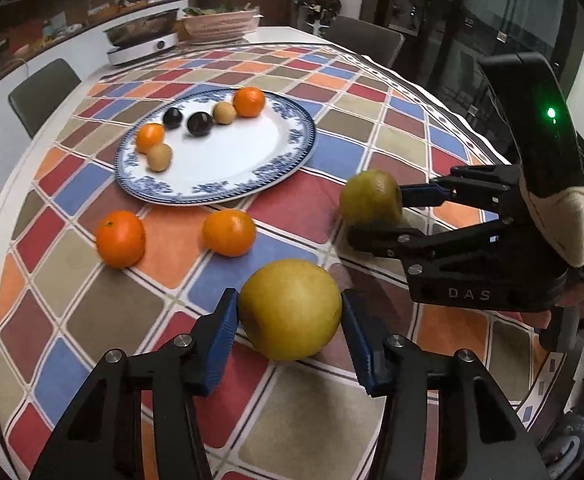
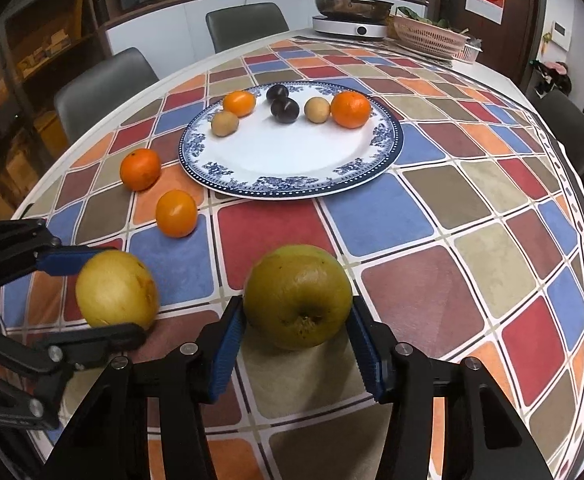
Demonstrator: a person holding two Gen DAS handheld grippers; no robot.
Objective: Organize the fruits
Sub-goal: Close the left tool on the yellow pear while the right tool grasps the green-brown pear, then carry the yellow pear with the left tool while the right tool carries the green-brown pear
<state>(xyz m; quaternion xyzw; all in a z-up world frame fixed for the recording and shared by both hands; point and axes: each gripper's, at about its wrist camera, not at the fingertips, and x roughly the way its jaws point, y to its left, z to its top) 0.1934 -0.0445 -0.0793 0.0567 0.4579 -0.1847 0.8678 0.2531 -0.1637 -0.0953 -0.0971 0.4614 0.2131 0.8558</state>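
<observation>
My left gripper (image 1: 289,302) is shut on a yellow pear (image 1: 290,308) that rests on the checked tablecloth; both blue pads touch its sides. In the right wrist view the same gripper (image 2: 112,296) clasps the yellow pear (image 2: 117,289) at the left. My right gripper (image 2: 297,308) is shut on a greenish apple (image 2: 298,296), also on the cloth. From the left wrist camera, the right gripper (image 1: 376,216) holds that apple (image 1: 370,197) at the right. Two loose tangerines (image 2: 140,169) (image 2: 176,213) lie between the grippers and the blue-rimmed plate (image 2: 292,192).
The plate (image 1: 212,196) carries two tangerines, two dark plums and two small brown fruits along its far side. An electric pot (image 2: 350,20) and a pink basket (image 2: 428,36) stand at the table's far end. Grey chairs (image 2: 104,84) surround the table.
</observation>
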